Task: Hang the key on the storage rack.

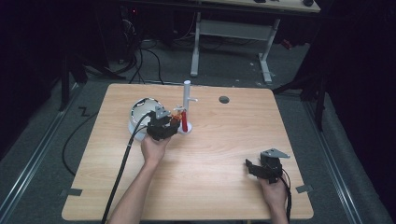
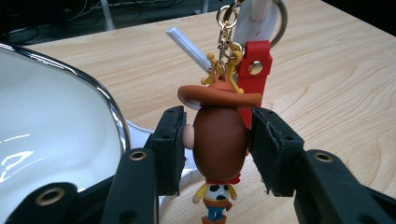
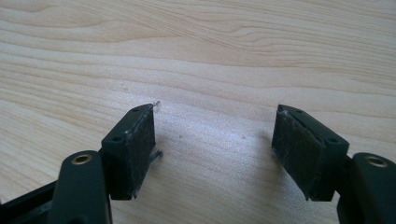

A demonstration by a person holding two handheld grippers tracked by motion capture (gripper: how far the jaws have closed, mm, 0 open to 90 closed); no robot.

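A cowboy figure keychain (image 2: 219, 140) with a brown hat and a red strap (image 2: 254, 70) hangs by a gold clasp (image 2: 226, 18) from the white peg stand (image 1: 187, 93) at the back middle of the table. My left gripper (image 2: 217, 149) is shut on the figure's head, one pad against each side. In the high view that left gripper (image 1: 173, 122) sits just left of the stand, beside the red strap (image 1: 185, 120). My right gripper (image 1: 250, 167) rests near the front right of the table. Its pads (image 3: 133, 149) stand wide apart over bare wood, so the right gripper (image 3: 215, 144) is open.
A white bowl with a shiny rim (image 2: 105, 98) stands directly left of the stand, close to my left gripper. The tabletop has a grey round hole (image 1: 224, 99) at the back. Cables and a second desk (image 1: 233, 28) lie beyond the far edge.
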